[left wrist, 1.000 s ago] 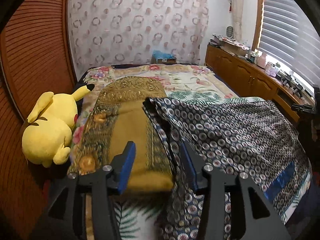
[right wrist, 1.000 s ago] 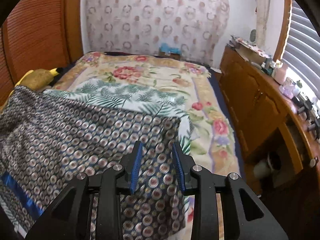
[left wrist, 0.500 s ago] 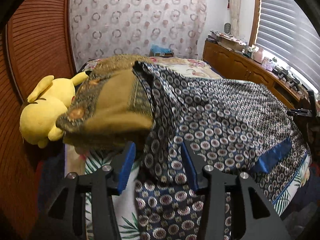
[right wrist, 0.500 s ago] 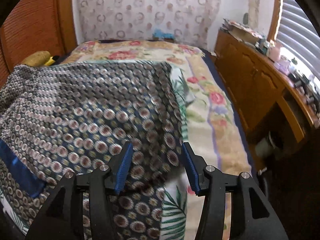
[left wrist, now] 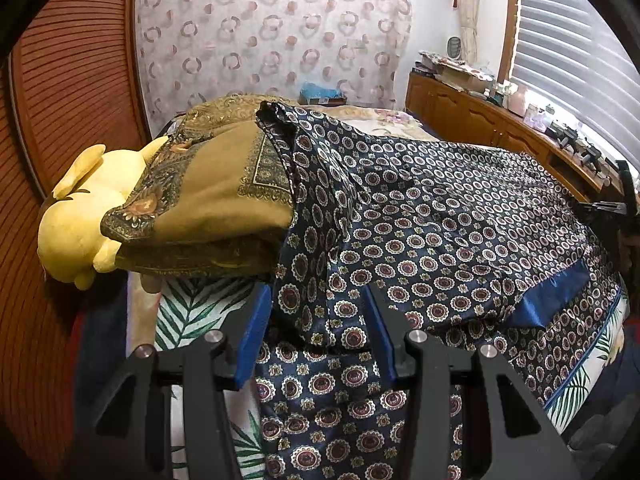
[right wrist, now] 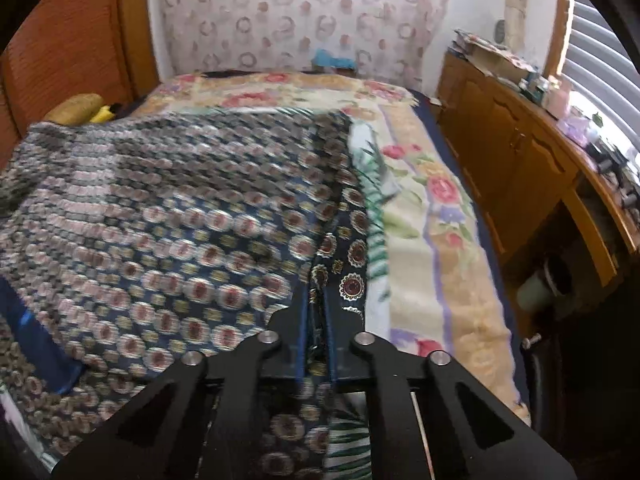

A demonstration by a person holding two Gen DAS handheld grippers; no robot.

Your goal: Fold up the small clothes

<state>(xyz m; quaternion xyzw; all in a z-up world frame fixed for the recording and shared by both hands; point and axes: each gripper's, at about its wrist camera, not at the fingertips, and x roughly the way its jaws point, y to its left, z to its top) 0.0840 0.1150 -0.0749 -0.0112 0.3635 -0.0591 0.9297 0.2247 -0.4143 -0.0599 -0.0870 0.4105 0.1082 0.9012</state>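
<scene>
**Desk:** Where are we on the folding?

**Me:** Early, I'd judge. The navy patterned cloth (left wrist: 460, 216) lies spread wide over the bed (right wrist: 436, 248), no clean fold in it yet. One mustard-coloured cloth (left wrist: 212, 200) sits at ten o'clock in my left view, stacked flat beside the yellow plush toy (left wrist: 80, 216); that one looks finished.

**Desk:** Claws?

**Me:** My right claw (right wrist: 316, 312) is clenched on the cloth's edge at its right-hand corner, fabric pinched between the pads. My left claw (left wrist: 316, 332) stands released, jaws apart, with a bunched corner of the same cloth lying between them but not pressed.

**Desk:** What's left?

**Me:** Closing the left, then every fold, as far as I can see.
</scene>
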